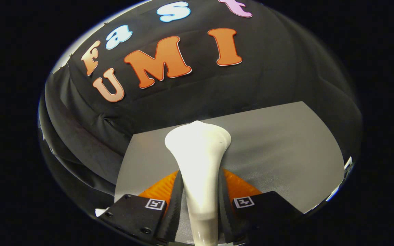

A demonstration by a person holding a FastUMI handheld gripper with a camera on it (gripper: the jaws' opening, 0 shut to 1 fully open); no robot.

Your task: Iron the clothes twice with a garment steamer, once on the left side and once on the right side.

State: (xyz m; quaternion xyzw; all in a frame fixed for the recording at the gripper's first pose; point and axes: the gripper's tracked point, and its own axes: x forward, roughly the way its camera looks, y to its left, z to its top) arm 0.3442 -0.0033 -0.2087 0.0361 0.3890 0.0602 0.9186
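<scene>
garment steamer [198,160] clamped in tool [199,201], over grey table [286,150]

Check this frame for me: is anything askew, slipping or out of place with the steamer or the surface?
Nothing stands out. The gripper is shut on the white garment steamer, whose handle sits centred and straight between the fingers, its head flaring out just beyond them. The grey surface beyond looks flat and unmarked. No garment is visible here.

Steamer [197,160] betw tongs [199,205] fingers, head ahead, above table [286,147]; wall behind.
</scene>
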